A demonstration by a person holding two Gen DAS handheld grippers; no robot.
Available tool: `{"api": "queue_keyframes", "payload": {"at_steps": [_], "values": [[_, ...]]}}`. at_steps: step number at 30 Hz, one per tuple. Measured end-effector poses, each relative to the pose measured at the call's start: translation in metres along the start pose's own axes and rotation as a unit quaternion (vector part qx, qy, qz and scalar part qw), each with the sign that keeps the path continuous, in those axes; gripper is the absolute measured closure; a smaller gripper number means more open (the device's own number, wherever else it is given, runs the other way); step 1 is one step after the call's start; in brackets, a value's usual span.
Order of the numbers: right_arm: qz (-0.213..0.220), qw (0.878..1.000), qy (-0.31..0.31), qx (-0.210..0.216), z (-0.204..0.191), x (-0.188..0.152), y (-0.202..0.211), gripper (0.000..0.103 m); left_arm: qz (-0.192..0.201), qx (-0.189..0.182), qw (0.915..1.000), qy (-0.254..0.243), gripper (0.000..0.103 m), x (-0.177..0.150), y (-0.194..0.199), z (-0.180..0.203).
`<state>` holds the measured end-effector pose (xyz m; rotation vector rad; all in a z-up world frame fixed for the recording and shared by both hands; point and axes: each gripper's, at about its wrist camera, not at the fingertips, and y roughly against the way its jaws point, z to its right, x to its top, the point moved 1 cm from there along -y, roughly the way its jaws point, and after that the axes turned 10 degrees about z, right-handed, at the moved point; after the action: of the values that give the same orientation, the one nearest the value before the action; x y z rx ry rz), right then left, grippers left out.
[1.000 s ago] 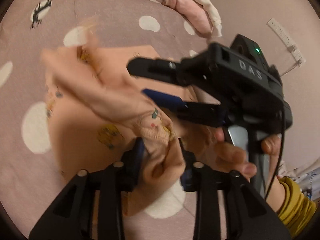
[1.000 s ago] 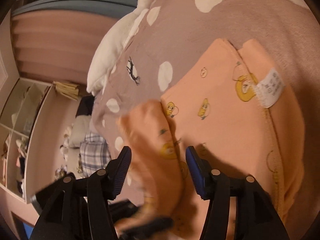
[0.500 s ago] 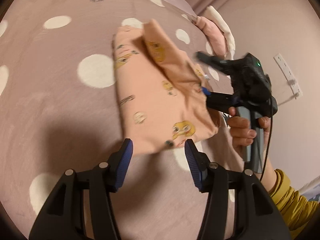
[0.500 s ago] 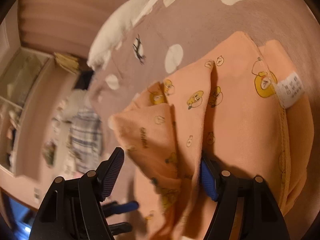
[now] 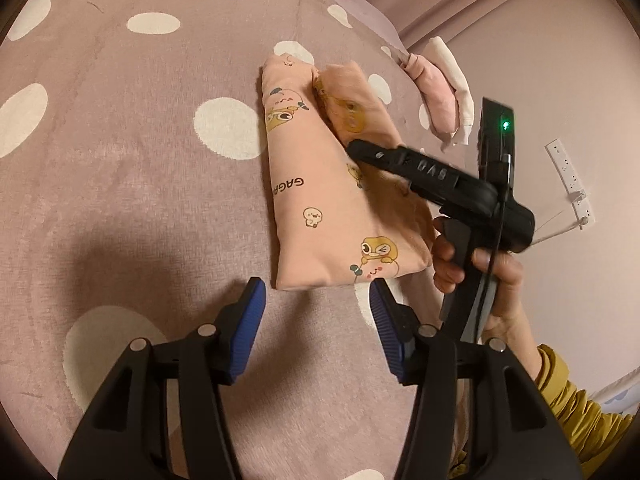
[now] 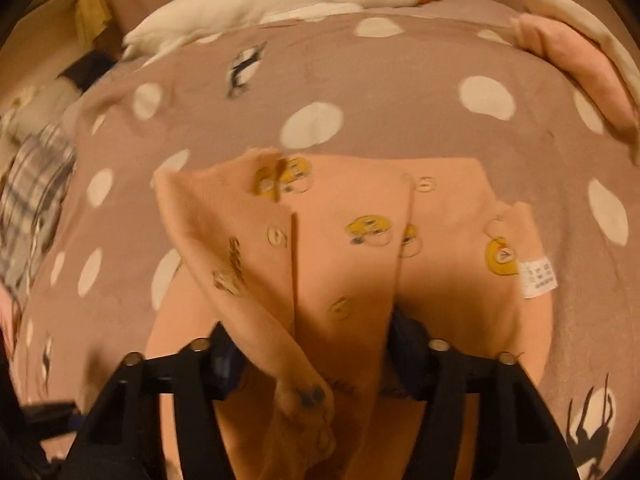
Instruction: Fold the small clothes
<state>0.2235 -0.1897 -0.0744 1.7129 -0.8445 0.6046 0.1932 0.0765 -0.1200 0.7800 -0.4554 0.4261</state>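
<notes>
A small peach garment [image 5: 320, 184] with cartoon duck prints lies folded on the mauve polka-dot blanket [image 5: 120, 160]. My left gripper [image 5: 316, 300] is open and empty, just short of the garment's near edge. My right gripper [image 5: 360, 150] rests on the garment's right side in the left wrist view. In the right wrist view the garment [image 6: 360, 248] fills the middle, a white care label [image 6: 540, 278] at its right. The right gripper [image 6: 316, 344] stands wide open with cloth bunched between its fingers.
A white goose plush [image 6: 280, 0] lies along the far edge of the blanket. A pink and white folded cloth [image 5: 440, 92] lies beyond the garment to the right. A plaid cloth [image 6: 32, 184] lies off the bed at left. A wall socket strip [image 5: 568, 176] is at right.
My left gripper has let go of the garment and drawn back, open. The lifted flap has come down onto the garment. My right gripper has moved onto the garment's side.
</notes>
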Motion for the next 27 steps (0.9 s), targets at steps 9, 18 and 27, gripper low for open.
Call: {"api": "queue_keyframes", "payload": {"at_steps": [9, 18, 27], "values": [[-0.017, 0.947, -0.255, 0.195, 0.075, 0.003, -0.013, 0.057, 0.001, 0.006, 0.9999, 0.011, 0.046, -0.004, 0.002, -0.006], [-0.020, 0.988, -0.124, 0.085, 0.038, 0.013, -0.019, 0.094, 0.001, 0.012, 0.9999, 0.006, 0.046, -0.003, 0.008, -0.002], [0.059, 0.995, -0.061, 0.054, 0.049, 0.049, 0.038, 0.095, 0.005, 0.005, 1.0000, -0.007, 0.046, 0.001, 0.009, 0.008]]}}
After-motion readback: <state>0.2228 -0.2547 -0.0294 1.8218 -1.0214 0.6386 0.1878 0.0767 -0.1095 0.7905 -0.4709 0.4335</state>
